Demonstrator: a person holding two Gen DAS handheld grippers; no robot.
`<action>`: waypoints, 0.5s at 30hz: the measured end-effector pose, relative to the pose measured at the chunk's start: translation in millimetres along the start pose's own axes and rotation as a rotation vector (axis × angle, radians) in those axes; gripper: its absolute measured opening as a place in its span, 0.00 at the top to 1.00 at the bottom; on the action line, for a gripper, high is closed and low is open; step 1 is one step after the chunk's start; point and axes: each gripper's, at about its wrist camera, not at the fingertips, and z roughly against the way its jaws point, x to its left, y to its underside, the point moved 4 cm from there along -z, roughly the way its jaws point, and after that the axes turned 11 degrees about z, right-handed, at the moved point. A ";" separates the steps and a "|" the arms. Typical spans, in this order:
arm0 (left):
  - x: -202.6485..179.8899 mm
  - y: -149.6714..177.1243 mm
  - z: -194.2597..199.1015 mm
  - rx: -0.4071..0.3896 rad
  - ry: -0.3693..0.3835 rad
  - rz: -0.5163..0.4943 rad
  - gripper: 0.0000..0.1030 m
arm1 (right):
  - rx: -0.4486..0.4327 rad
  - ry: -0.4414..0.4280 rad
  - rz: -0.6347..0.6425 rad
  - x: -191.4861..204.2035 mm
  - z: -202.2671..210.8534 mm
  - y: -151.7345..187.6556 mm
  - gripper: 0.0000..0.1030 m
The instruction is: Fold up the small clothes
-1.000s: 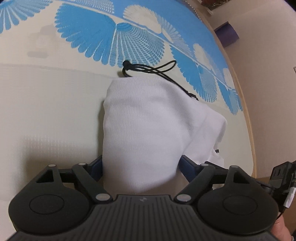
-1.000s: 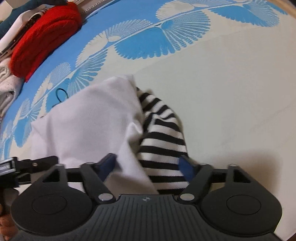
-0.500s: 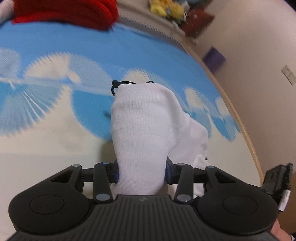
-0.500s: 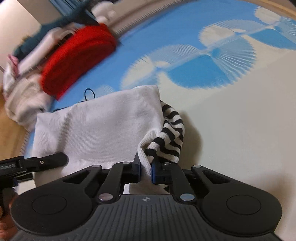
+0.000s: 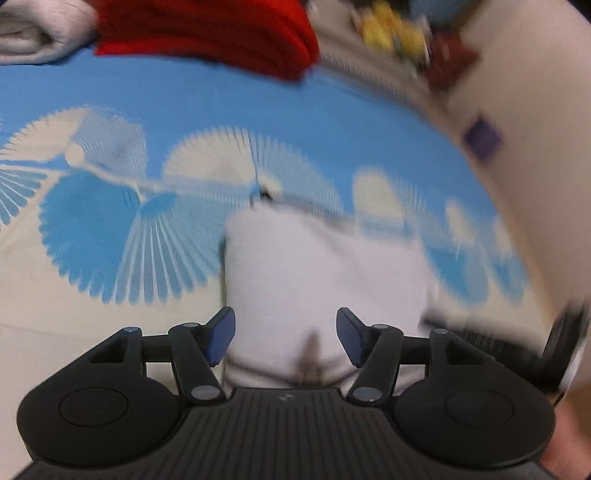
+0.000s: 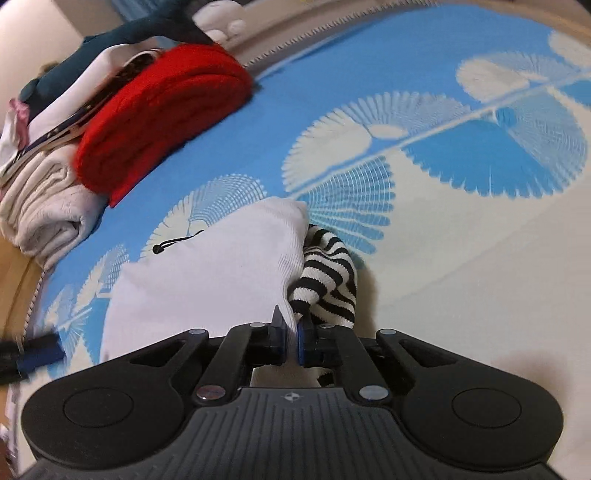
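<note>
A small white garment (image 6: 207,273) with a black drawstring (image 6: 173,242) lies folded over on the blue and cream patterned cloth (image 6: 480,240). A black-and-white striped part (image 6: 328,280) sticks out at its right side. My right gripper (image 6: 291,341) is shut on the white garment's near edge beside the stripes. In the blurred left wrist view the white garment (image 5: 325,273) lies between and beyond the fingers of my left gripper (image 5: 284,338), which is open and not holding it.
A pile of folded clothes stands at the back left: a red knit (image 6: 162,110), a cream one (image 6: 44,210) and darker items on top. The red knit (image 5: 207,33) also shows in the left wrist view. A wooden edge (image 6: 14,291) borders the cloth at left.
My left gripper has opened and let go of the white garment. My right gripper stays shut on it. Both views have tilted up, showing more of the clothes pile.
</note>
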 end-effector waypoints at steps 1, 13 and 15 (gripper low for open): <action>0.4 10.1 -10.0 0.048 -0.035 -0.038 0.37 | 0.010 -0.001 -0.009 -1.8 0.4 0.4 0.84; -9.3 53.9 -8.2 0.108 -0.125 -0.195 0.33 | 0.172 -0.095 0.167 13.5 17.6 31.4 0.88; -13.3 53.2 -4.6 0.096 -0.129 -0.197 0.33 | 0.137 -0.105 0.172 15.5 28.7 28.5 0.93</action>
